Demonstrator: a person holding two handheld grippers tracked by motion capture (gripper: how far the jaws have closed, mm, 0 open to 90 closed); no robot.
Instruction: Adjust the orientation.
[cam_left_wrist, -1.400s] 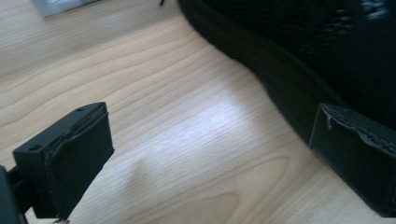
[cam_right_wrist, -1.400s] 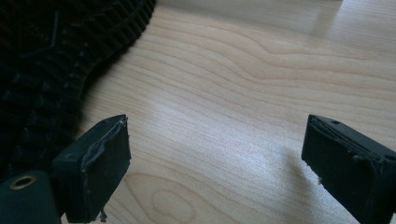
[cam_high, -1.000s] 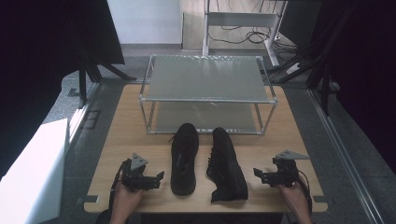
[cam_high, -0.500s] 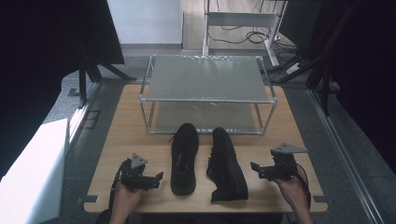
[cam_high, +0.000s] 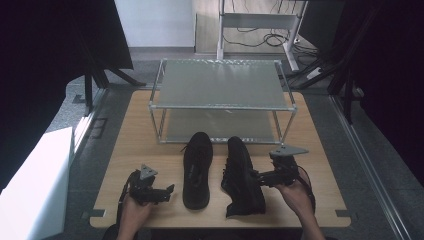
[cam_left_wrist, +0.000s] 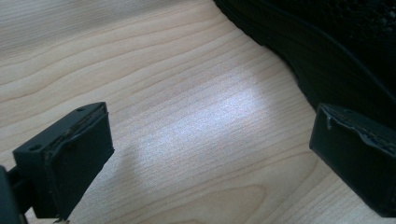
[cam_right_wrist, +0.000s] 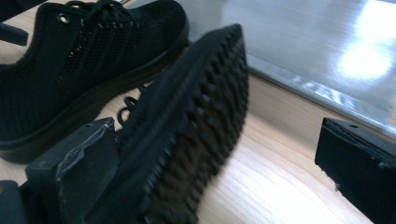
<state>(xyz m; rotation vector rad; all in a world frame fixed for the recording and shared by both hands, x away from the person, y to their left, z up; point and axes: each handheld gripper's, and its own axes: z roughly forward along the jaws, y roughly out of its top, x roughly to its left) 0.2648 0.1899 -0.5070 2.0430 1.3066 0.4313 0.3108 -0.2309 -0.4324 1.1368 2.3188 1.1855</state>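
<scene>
Reach step: right claw (cam_high: 256, 178) wide open at the sole of the right shoe (cam_high: 241, 174), which lies tipped on its side mid-counter (cam_high: 320, 150). Left claw (cam_high: 167, 190) also wide, idle by the left shoe (cam_high: 196, 167). Next, probably: close on the sole edge, lift to the rack (cam_high: 220, 87). Light wood counter, grey floor, cables behind.

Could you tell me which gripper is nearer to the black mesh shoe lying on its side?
Right. The right gripper is at that black mesh shoe; the left gripper sits beyond the upright black shoe.
</scene>
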